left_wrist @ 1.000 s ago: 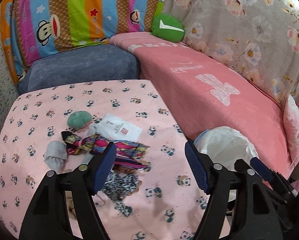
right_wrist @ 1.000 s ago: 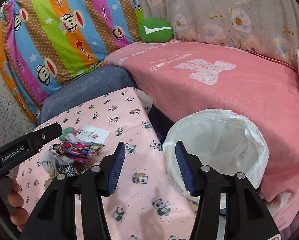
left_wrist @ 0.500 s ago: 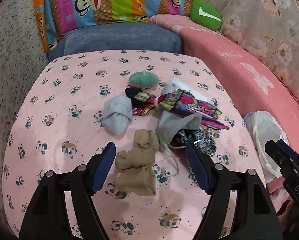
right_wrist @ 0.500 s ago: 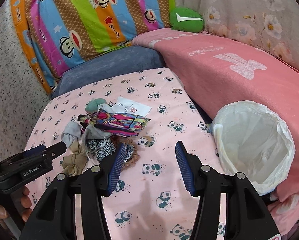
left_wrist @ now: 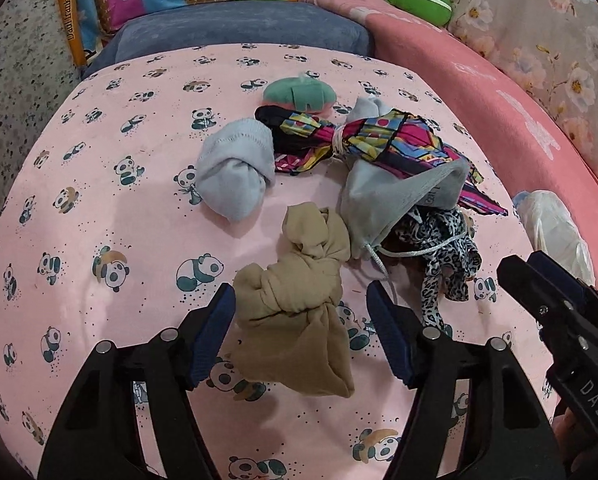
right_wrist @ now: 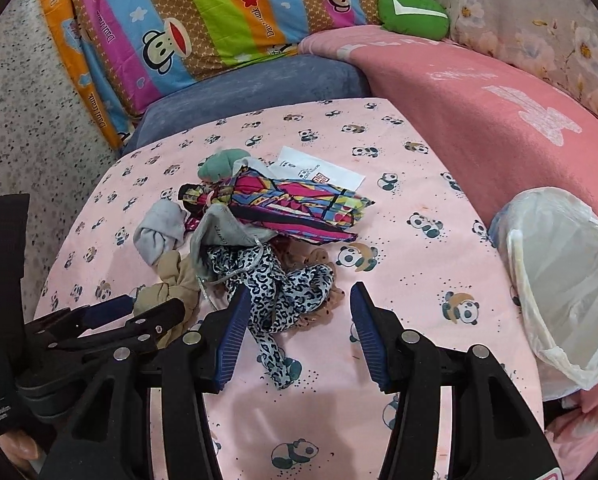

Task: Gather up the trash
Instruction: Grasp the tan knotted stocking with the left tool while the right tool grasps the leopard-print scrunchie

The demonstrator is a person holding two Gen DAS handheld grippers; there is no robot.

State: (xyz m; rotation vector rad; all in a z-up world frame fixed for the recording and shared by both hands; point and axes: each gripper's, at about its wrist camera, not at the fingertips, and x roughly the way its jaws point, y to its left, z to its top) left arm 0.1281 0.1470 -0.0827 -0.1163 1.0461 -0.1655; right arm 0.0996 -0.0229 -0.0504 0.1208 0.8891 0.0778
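Pink cloth printed with small pandas covers the desk (left_wrist: pixel 99 184), which stands against a blue-grey cushion (left_wrist: pixel 235 28) and a pink blanket-covered sofa (right_wrist: pixel 479 120); a striped cartoon-monkey pillow (right_wrist: pixel 203 16) and a small green cushion with a white tick (right_wrist: pixel 413 10) lie behind. A heap of cloth scraps sits near the middle of the desk: a knotted tan stocking bundle (left_wrist: pixel 299 304), a knotted pale-blue sock (left_wrist: pixel 235 172), a mint-green round pad (left_wrist: pixel 299 94), a bright multicoloured folded cloth tied with white string (left_wrist: pixel 379 144), a grey drawstring pouch (left_wrist: pixel 391 200) lying over it, and a black-and-white leopard-print strip (right_wrist: pixel 279 292). A white printed paper slip (right_wrist: pixel 319 172) lies under the far edge of the multicoloured cloth. Just off the desk's right edge, beside the sofa, stands a bin lined with a white plastic bag (right_wrist: pixel 563 280).

The left tongs (left_wrist: pixel 301 320) hang over the tan stocking bundle, which lies between the blue pads; the jaws have just been closing a little, yet gaps show on both sides and nothing is clamped. The right tongs (right_wrist: pixel 295 316) stand apart above the leopard-print strip, whose tail runs between the pads without being pressed; these jaws have narrowed slightly too. A fingertip (right_wrist: pixel 19 446) shows at the lower left of the right wrist view.
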